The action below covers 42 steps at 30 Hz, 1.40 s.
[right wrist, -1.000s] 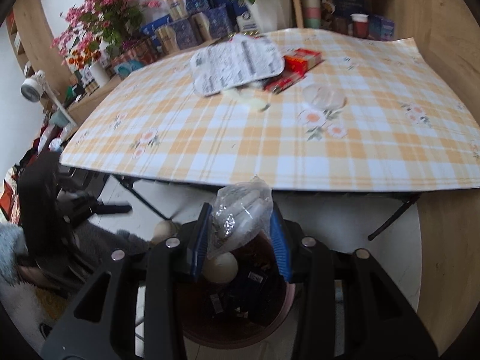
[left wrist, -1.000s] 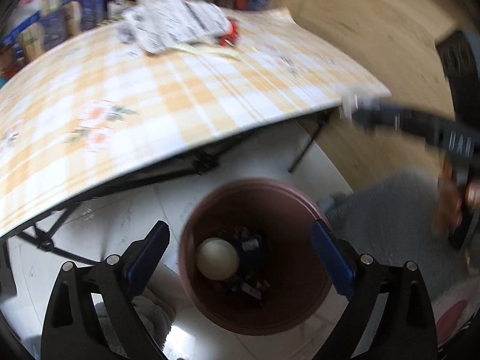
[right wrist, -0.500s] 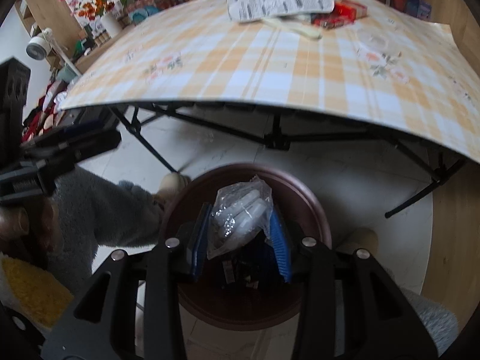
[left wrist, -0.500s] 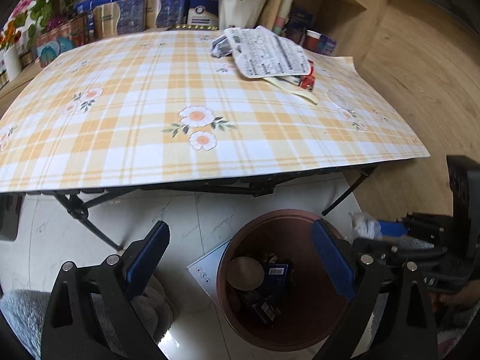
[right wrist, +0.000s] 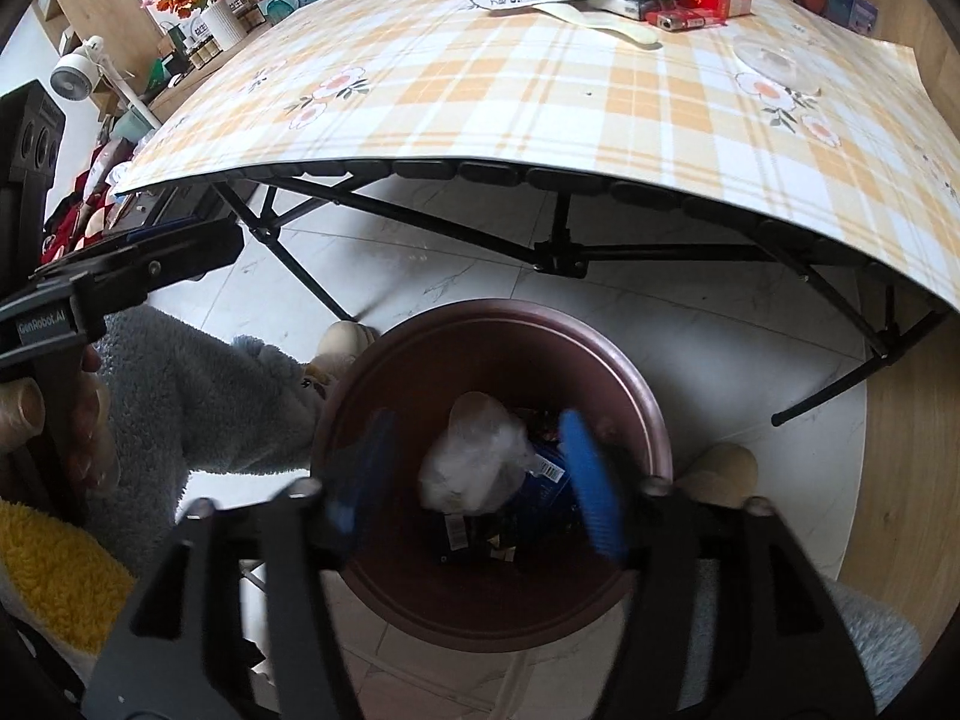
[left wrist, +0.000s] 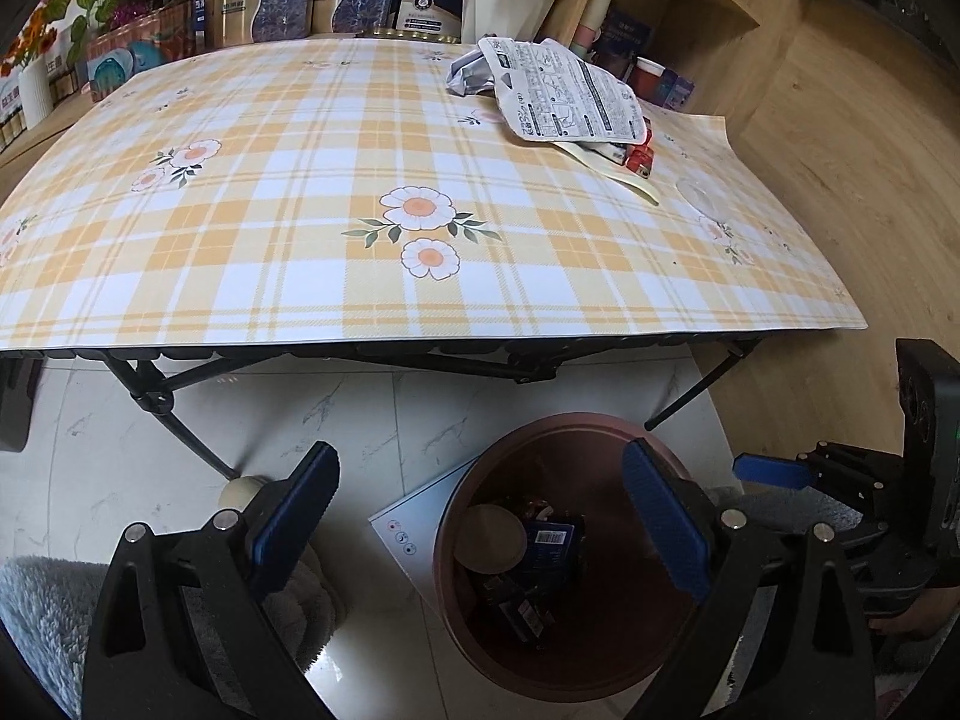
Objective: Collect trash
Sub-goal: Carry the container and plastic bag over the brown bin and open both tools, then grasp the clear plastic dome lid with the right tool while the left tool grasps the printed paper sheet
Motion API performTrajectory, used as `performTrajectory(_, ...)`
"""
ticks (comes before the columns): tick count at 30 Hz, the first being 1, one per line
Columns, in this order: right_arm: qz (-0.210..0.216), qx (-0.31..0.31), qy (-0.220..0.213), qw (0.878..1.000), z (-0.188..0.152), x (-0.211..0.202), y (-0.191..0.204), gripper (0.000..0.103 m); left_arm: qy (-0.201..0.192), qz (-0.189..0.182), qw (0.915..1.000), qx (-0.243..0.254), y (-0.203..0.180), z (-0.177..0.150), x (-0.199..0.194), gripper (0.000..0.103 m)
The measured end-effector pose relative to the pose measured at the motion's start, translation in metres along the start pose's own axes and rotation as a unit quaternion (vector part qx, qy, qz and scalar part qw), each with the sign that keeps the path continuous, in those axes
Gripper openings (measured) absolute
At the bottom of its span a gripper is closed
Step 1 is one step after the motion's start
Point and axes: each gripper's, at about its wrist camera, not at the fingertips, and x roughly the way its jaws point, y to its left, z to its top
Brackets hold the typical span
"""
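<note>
Right gripper (right wrist: 474, 474) was mid-release over the bin, jaws opening with the plastic bag still between them.

From my left wrist cam, the left gripper (left wrist: 477, 525) hung wide with nothing in it, over the floor and the near rim of the brown bin (left wrist: 480, 480); inside the bin I could see a round tan lid (left wrist: 487, 540) and a dark blue packet (left wrist: 552, 543). Up on the checked table (left wrist: 360, 240), a white printed pouch (left wrist: 564, 96) and a red box (left wrist: 639, 153) were still waiting. On the right wrist cam the blue pads (right wrist: 591, 480) were blurred and apart, and the crumpled clear bag (right wrist: 474, 462) sat between them without either one pressing on it, right above the bin's (right wrist: 645, 408) opening.
</note>
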Motion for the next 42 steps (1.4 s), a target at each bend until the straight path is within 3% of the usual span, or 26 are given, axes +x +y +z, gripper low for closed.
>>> performTrajectory(3, -0.011, -0.001, -0.011, 1.000, 0.001, -0.003, 0.001, 0.090, 0.001, -0.003, 1.0000, -0.003, 0.001, 0.000, 0.001, 0.093)
performTrajectory(7, -0.020, 0.012, -0.019, 1.000, 0.007, -0.008, -0.006, 0.095, 0.000, -0.006, 1.0000, -0.006, 0.002, 0.000, 0.000, 0.093)
performTrajectory(18, -0.059, 0.036, -0.091, 0.993, 0.041, -0.059, -0.049, 0.096, -0.030, -0.024, 0.9990, -0.023, 0.009, 0.011, -0.008, 0.093)
performTrajectory(23, -0.089, 0.036, -0.102, 0.990, 0.075, -0.069, -0.086, 0.097, -0.030, -0.036, 0.9969, -0.064, 0.022, 0.024, -0.008, 0.095)
performTrajectory(30, -0.137, 0.039, -0.082, 0.986, 0.126, -0.043, -0.142, 0.097, -0.025, -0.016, 0.9965, -0.078, 0.032, 0.039, -0.005, 0.097)
performTrajectory(42, -0.124, 0.107, -0.042, 0.986, 0.184, 0.013, -0.178, 0.097, -0.030, -0.022, 0.9962, -0.078, 0.039, 0.052, -0.005, 0.097)
